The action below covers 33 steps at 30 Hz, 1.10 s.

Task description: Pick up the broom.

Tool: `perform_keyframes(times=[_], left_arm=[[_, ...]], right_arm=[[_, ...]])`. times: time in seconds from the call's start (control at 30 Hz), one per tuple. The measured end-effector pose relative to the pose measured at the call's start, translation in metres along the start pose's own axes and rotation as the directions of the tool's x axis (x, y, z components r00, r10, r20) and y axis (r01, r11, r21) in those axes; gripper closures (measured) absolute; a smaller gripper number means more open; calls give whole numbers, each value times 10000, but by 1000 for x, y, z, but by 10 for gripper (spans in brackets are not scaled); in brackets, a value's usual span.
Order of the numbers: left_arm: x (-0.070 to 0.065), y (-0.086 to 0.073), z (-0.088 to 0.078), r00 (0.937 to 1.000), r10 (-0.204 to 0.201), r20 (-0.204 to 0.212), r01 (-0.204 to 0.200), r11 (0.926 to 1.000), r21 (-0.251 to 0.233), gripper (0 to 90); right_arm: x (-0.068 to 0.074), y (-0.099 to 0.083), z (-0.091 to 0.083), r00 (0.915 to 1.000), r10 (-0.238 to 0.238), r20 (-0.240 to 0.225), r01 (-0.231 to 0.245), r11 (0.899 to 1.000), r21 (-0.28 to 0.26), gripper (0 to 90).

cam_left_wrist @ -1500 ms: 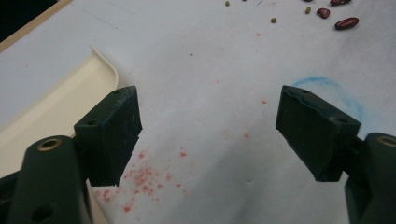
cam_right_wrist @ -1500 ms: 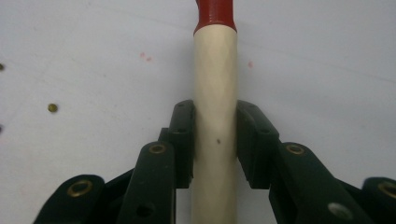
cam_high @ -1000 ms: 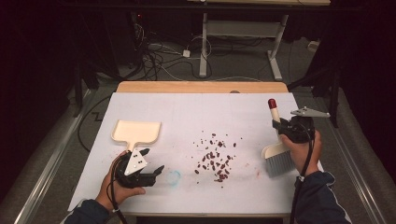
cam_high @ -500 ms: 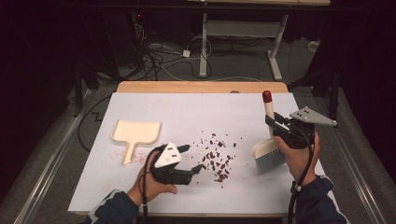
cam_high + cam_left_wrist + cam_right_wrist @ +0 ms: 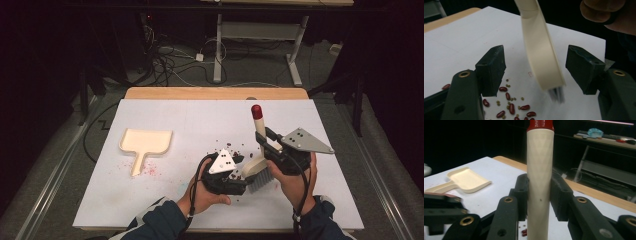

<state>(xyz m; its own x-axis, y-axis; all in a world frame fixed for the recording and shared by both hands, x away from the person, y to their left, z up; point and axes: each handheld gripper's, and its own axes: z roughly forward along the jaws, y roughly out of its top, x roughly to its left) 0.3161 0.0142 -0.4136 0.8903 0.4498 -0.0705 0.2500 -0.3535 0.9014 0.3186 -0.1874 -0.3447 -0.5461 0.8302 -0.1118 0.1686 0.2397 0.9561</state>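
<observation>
At the left of the high view a cream dustpan point(image 5: 146, 141) lies on the white bench point(image 5: 90, 200). Lower centre, the left tool point(image 5: 239, 176) has just been closing, jaws apart either side of the brush head above scattered beans point(image 5: 510, 108). Right of it, the right tool point(image 5: 264, 146) is clamped on the brush point(image 5: 258, 165) handle.

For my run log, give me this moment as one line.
right gripper: shut on brush handle | left gripper: jaws closing around brush head, not touching | beans: scattered | dustpan: idle
</observation>
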Motion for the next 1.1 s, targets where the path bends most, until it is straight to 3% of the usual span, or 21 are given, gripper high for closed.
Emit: perform_keyframes(times=[0.17,0.23,0.37,0.6,0.7,0.77,0.83,0.9,1.0,1.03,1.07,1.1], left_arm=[[1,0,-1,9999,36,-147,-39,9998,-180,402],[4,-1,-2,10000,-95,-17,95,9998,-191,474],[7,-3,-6,10000,33,-65,-34,9997,-228,590],[18,-3,-14,9992,198,-359,-200,9998,-70,654],[21,-2,-20,9986,508,-174,-507,9987,63,658],[24,-2,-25,9972,741,-55,-739,9971,184,659],[28,-2,-30,9965,816,165,-820,9964,216,659],[30,-2,-35,9937,1018,473,-1033,9942,292,659],[31,-3,-43,9834,1555,933,-1608,9856,521,659],[31,-3,-43,9834,1555,933,-1608,9856,521,659],[29,-5,-47,9768,1732,1264,-1827,9808,678,659],[29,-5,-47,9768,1732,1264,-1827,9808,678,659]], right_arm=[[13,0,-1,9995,-21,-330,15,9998,-185,700],[17,1,-3,9988,-17,-483,5,9997,-245,700],[20,3,-6,9984,-40,-566,19,9993,-367,699],[19,4,-10,9974,44,-716,-75,9991,-425,695],[15,4,-11,9928,69,-1197,-123,9989,-446,684],[13,6,-13,9866,-300,-1605,221,9985,-509,640],[10,8,-15,9729,-755,-2186,672,9967,-452,584],[6,8,-15,9488,-1338,-2862,1315,9909,-275,518],[-1,4,-15,8895,-2089,-4064,2367,9714,188,437],[-4,1,-15,8741,-2288,-4284,2661,9635,284,434],[-6,-3,-15,8593,-2398,-4518,2891,9564,423,411],[-7,-6,-14,8459,-2490,-4717,3101,9491,550,396]])
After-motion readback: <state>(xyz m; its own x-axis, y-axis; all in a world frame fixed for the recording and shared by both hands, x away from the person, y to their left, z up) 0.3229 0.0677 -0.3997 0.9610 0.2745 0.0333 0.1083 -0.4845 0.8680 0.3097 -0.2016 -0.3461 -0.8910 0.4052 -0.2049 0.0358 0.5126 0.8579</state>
